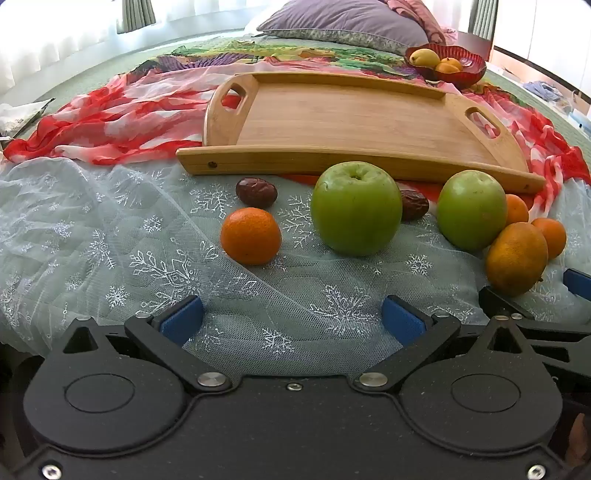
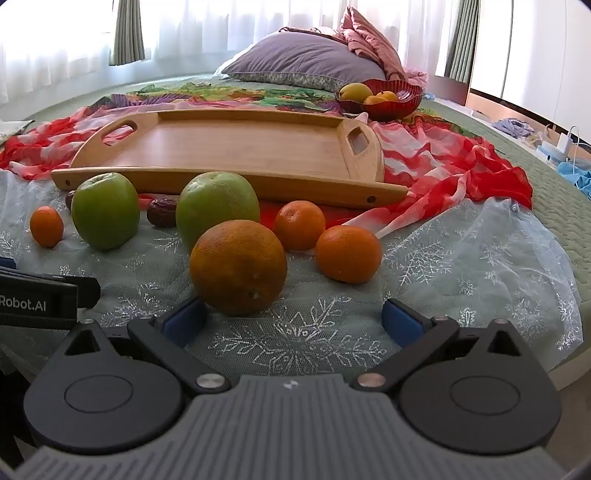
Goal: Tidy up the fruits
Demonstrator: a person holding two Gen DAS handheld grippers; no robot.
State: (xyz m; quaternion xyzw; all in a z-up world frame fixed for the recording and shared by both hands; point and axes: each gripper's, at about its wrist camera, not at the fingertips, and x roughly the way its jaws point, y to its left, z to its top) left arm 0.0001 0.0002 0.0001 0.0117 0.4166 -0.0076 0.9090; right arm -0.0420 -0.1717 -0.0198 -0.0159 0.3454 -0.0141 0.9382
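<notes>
Both grippers wide open, holding nothing. Fruit sits just in front of the empty wooden tray (image 2: 229, 147); right gripper (image 2: 295, 317) should probably centre on the big orange (image 2: 238, 267) before closing, gently.

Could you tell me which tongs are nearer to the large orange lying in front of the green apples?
Right. The right tongs stand open just short of the large orange, which lies ahead toward their left pad. The left tongs, also open, sit further off, the orange to their right.

You're in a home bedroom: ahead of your claws lies a bed (image 2: 517, 177) with a quilted cover, a purple pillow (image 2: 299, 59) and curtained windows (image 2: 129, 33) beyond.
</notes>
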